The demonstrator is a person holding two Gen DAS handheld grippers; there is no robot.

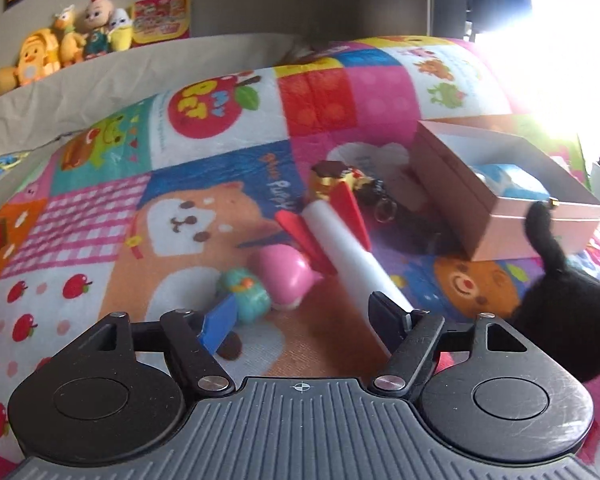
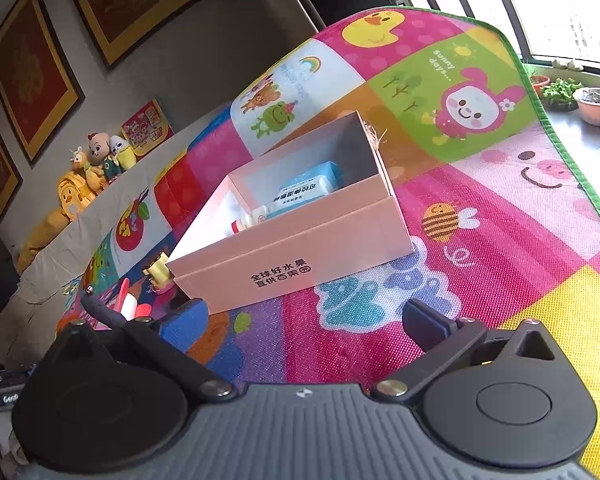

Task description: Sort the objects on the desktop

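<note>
A white rocket toy with red fins (image 1: 340,236) lies on the colourful mat, its tail end between my left gripper's fingers. My left gripper (image 1: 304,320) is open around it, not closed. A pink egg-shaped toy (image 1: 286,276) and a teal round toy (image 1: 246,294) lie just ahead on the left. A pudding-like keychain toy (image 1: 348,180) sits behind the rocket. An open pink box (image 1: 496,196) at the right holds a blue packet (image 1: 508,184). My right gripper (image 2: 312,320) is open and empty, just before the pink box (image 2: 300,256), which holds the blue packet (image 2: 306,190) and a small bottle (image 2: 248,220).
A black furry toy (image 1: 560,300) rises at the right of the left wrist view. Plush toys (image 1: 72,40) line the far ledge. Plant pots (image 2: 596,104) stand on the sill beyond the mat's green edge (image 2: 580,160). A gold-capped item (image 2: 160,272) sits left of the box.
</note>
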